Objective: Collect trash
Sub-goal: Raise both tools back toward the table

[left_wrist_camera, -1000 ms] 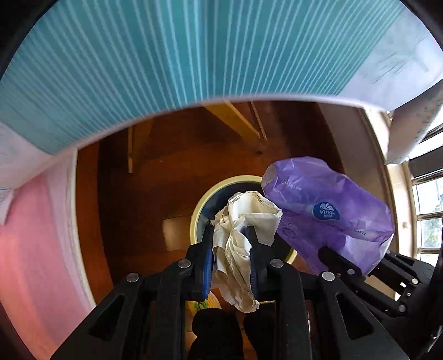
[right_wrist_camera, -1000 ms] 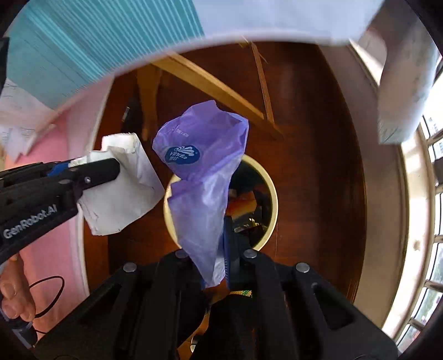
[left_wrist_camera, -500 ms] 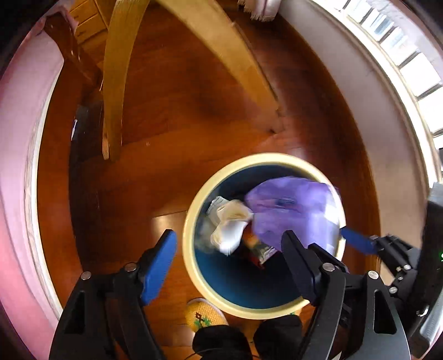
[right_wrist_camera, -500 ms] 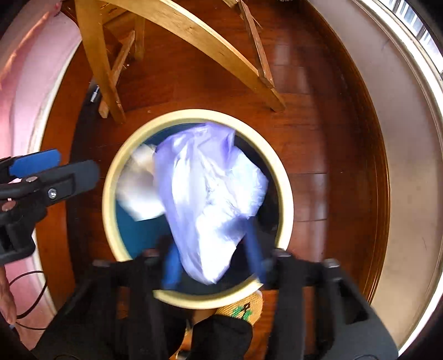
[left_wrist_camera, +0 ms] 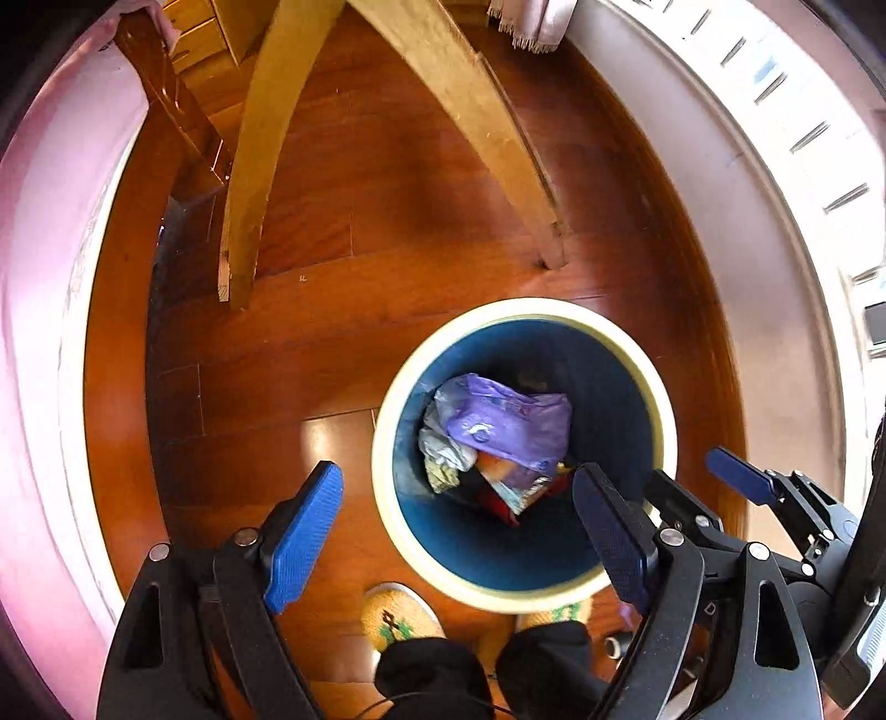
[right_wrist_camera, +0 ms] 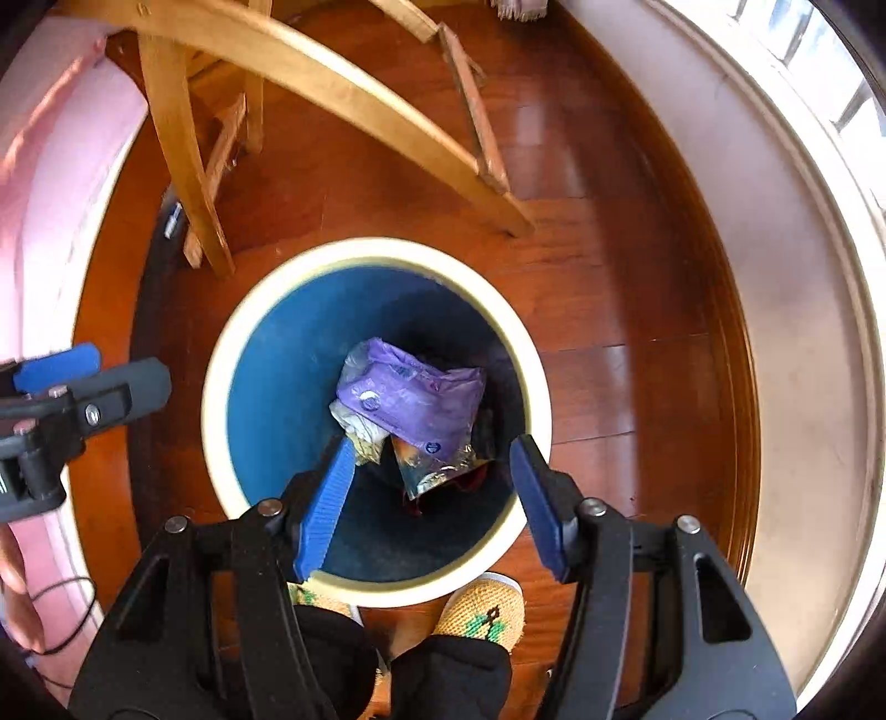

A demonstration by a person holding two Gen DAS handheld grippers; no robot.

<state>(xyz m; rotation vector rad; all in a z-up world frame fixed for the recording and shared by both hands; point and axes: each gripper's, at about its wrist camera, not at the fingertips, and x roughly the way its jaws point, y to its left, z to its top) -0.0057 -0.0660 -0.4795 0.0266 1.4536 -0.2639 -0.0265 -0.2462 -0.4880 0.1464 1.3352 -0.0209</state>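
Below, one bin [right_wrist_camera: 221, 354], one purple bag [right_wrist_camera: 410, 396], one white wad [right_wrist_camera: 354, 423], two claws apart.

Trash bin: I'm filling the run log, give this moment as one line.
left claw: opening, empty | right claw: open, empty | purple bag: in bin

Below me the floor [left_wrist_camera: 443, 249] is glossy reddish-brown wood planking, and 2 pale curved wooden chair legs [left_wrist_camera: 249, 166] stand on it, spreading apart as they come down, with a thinner rung [right_wrist_camera: 476, 105] between the legs in the right wrist view. A pink wall [left_wrist_camera: 39, 277] with a white skirting board runs along the left edge, a grey-white sill and window frame [left_wrist_camera: 775, 249] curve along the right, and a fringed pale cloth [left_wrist_camera: 531, 22] hangs at the top. My 2 knitted yellow slippers [right_wrist_camera: 487, 609] with a green and black pattern poke out under black trouser cuffs [left_wrist_camera: 432, 670], and a thin black cable [right_wrist_camera: 66, 615] loops at the lower left of the right wrist view.
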